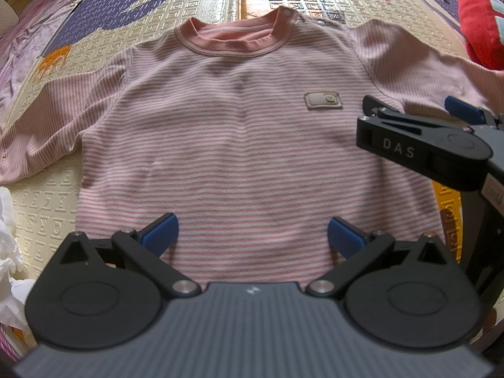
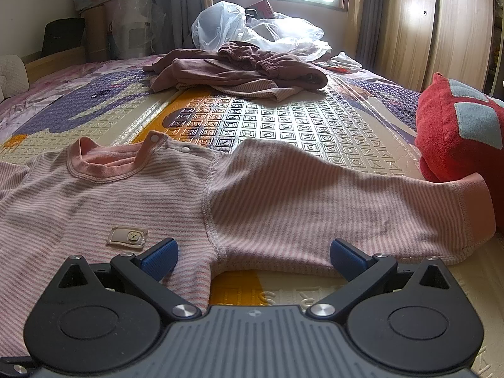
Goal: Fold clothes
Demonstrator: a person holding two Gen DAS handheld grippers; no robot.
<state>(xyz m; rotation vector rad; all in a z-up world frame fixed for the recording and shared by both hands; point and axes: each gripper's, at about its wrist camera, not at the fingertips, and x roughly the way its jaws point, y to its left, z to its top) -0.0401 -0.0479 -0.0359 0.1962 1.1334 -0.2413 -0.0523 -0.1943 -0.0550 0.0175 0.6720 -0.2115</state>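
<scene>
A pink-and-white striped long-sleeved shirt (image 1: 252, 132) lies flat, front up, on a patterned mat, collar away from me and both sleeves spread out. My left gripper (image 1: 252, 236) is open above the shirt's lower hem, nothing between its blue pads. The right gripper (image 1: 422, 110) shows at the right edge of the left wrist view, over the shirt's right armpit. In the right wrist view the right gripper (image 2: 253, 253) is open, straddling the armpit where the sleeve (image 2: 330, 195) meets the striped shirt (image 2: 104, 195).
A heap of brownish clothes (image 2: 239, 69) lies further up the mat (image 2: 283, 119), with clear plastic bags (image 2: 252, 28) behind it. A red cushion (image 2: 456, 129) sits by the right sleeve cuff. White crumpled material (image 1: 8, 245) lies at the left edge.
</scene>
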